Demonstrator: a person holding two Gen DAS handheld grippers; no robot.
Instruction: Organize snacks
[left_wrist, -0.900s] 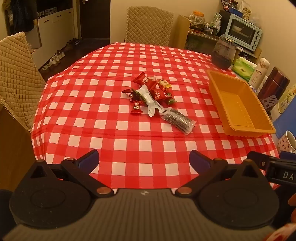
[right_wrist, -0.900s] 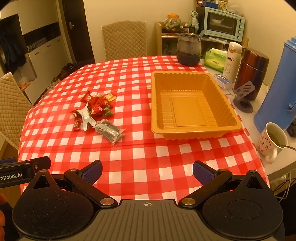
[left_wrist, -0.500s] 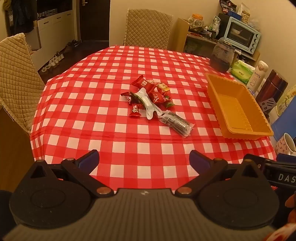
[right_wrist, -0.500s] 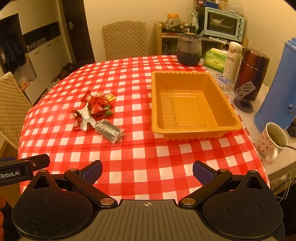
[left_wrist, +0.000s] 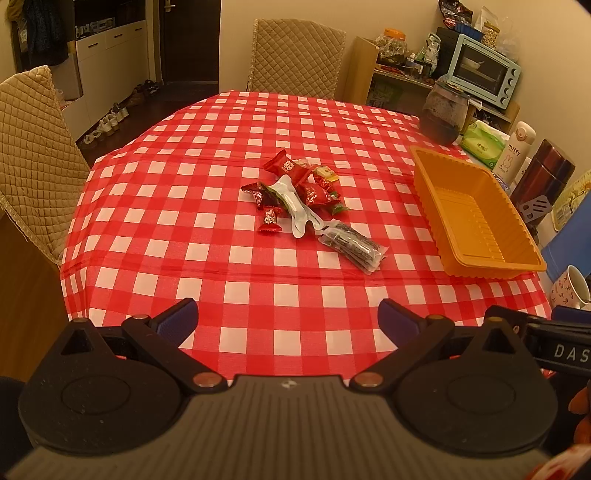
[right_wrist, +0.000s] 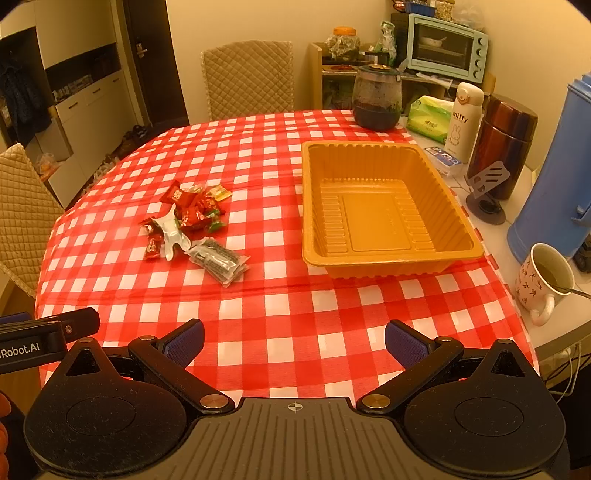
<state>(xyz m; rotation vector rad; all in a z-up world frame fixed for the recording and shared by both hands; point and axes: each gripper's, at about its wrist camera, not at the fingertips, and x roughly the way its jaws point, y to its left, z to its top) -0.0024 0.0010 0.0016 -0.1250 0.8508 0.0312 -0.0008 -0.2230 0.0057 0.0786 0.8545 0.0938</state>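
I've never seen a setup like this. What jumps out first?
The red-and-white checked tablecloth fills the view. On it a small heap of snacks in bright wrappers lies to the left of an orange tray with nothing in it. Closest to the camera, both tools' jaws stand open.

warm amber indoor light, evenly lit, sharp focus; fisheye bends edges, corners vignetted black.

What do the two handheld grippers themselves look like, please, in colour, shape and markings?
Both the left gripper and the right gripper are matte black, with two round discs, ribbed grey centre plates, brass-coloured pivot screws and dark blue finger pads. White lettering on the side of one reads "Robot.AI", on the other "DAS". No cables show.
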